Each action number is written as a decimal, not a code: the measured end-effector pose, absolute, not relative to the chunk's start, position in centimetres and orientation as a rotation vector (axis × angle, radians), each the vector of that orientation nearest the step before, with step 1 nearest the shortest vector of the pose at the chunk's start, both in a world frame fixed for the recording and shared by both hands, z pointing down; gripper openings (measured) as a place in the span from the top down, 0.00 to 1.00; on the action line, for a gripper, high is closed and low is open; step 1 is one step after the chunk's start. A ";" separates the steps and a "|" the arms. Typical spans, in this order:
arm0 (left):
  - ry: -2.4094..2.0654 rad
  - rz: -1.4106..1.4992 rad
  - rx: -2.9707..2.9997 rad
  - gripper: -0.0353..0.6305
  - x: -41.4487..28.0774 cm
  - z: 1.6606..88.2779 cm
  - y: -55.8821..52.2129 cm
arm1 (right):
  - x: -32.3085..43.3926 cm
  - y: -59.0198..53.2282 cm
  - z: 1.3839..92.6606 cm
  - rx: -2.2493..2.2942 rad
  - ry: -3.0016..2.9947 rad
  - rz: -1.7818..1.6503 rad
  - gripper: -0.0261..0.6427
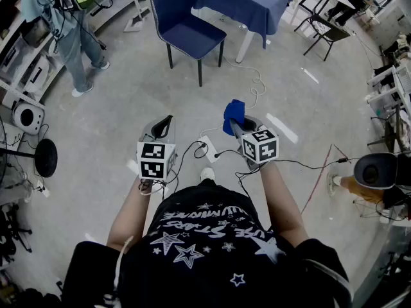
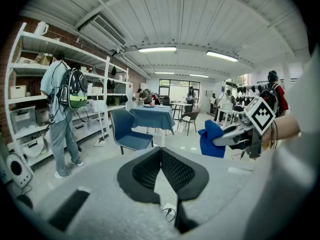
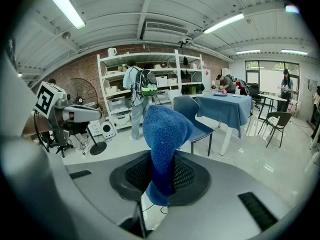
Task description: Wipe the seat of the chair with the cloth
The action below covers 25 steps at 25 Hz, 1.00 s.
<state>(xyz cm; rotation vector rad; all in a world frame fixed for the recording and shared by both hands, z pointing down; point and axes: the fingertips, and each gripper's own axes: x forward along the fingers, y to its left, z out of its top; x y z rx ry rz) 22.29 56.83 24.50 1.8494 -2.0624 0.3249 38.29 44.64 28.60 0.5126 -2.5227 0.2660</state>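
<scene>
A blue chair [image 1: 190, 24] stands on the floor well ahead of me, its seat [image 1: 196, 37] bare; it also shows as the chair [image 2: 129, 132] and the chair [image 3: 194, 115] in the two gripper views. My right gripper [image 1: 236, 124] is shut on a blue cloth [image 1: 234, 115], which stands up between the jaws as a folded cloth [image 3: 164, 134]. My left gripper [image 1: 167, 120] is held level beside it, its jaws meeting at the tips with nothing in them [image 2: 161, 152]. Both grippers are far short of the chair.
A table with a blue tablecloth [image 1: 249, 0] stands just behind the chair. A person with a backpack [image 1: 69, 24] stands at the shelves on the left. A power strip [image 1: 207, 148] and cables lie on the floor below the grippers. A fan base [image 1: 45, 158] sits left.
</scene>
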 end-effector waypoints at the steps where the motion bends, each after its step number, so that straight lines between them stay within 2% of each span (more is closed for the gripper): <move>1: -2.064 0.316 1.848 0.92 22.5 24.3 56.5 | 38.4 44.3 28.5 0.509 -2.524 0.268 0.86; 19: -2.077 0.338 1.721 0.92 25.1 26.7 51.3 | 39.7 38.2 31.5 0.379 -2.546 0.368 0.86; 25: -2.119 0.345 1.650 0.92 23.7 26.5 51.0 | 39.7 36.2 32.4 0.353 -2.532 0.422 0.86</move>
